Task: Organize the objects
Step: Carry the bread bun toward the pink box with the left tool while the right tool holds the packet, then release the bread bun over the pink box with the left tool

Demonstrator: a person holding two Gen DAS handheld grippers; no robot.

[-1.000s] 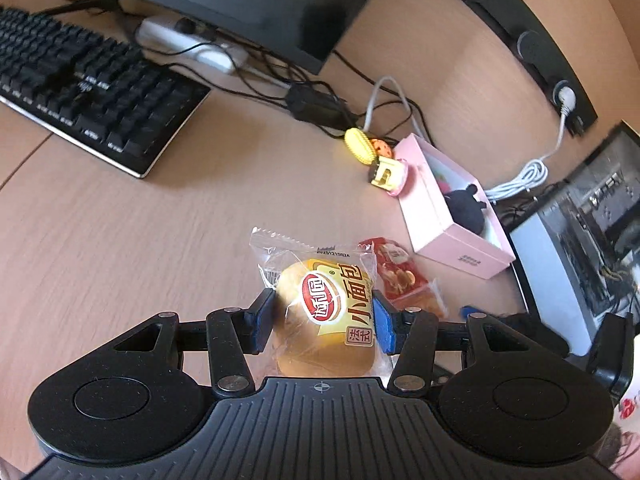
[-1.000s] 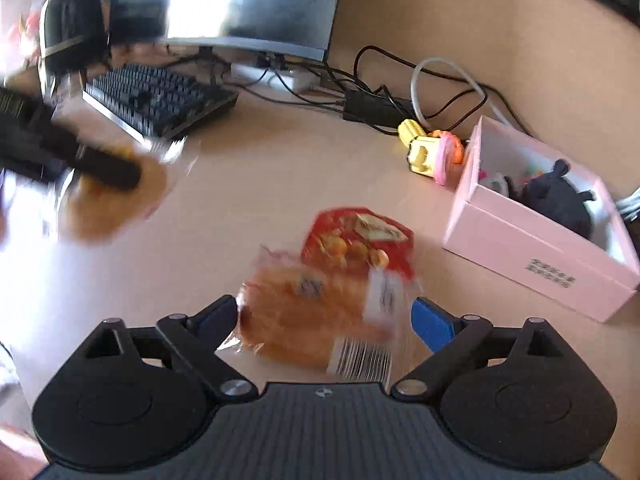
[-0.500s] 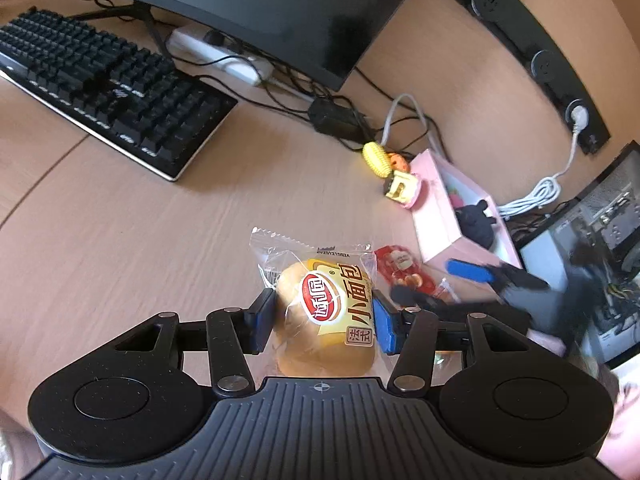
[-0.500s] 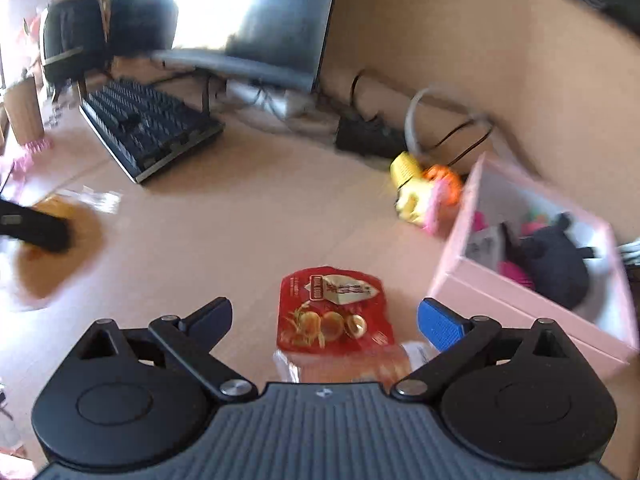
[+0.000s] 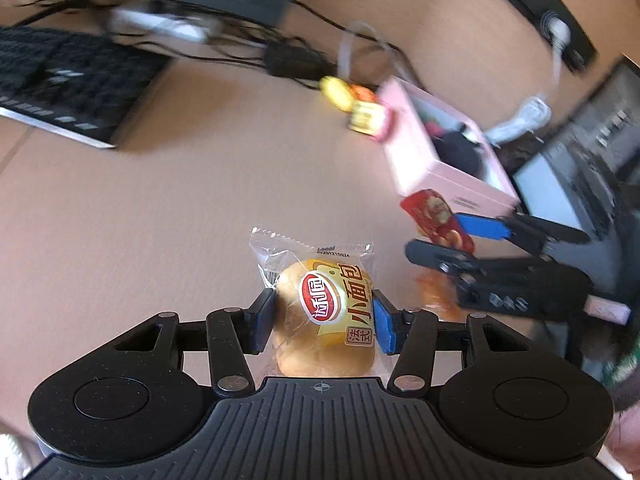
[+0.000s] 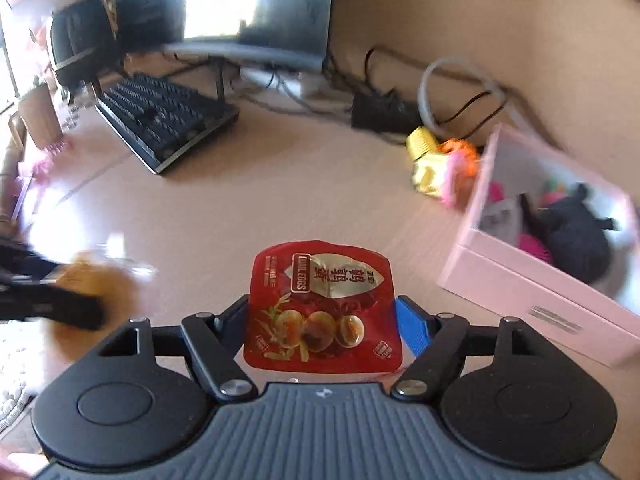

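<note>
A wooden counter [image 6: 280, 184] with a keyboard [image 6: 164, 120], cables and an open pink box [image 6: 532, 280] of small toys at the right. The left gripper [image 5: 323, 322] is closed snugly on a wrapped bread bun [image 5: 326, 320], both blue pads pressing its sides, carried above the counter. The right gripper [image 6: 322, 320] has just been closing around a red packet of quail eggs [image 6: 322, 306]; its jaws now pinch the packet's edges, lifted near the box's front corner. The step in hand looks like carrying both snacks to be put away. Next, each probably needs bringing over the box opening and releasing, one at a time, clear of the toys already inside.
</note>
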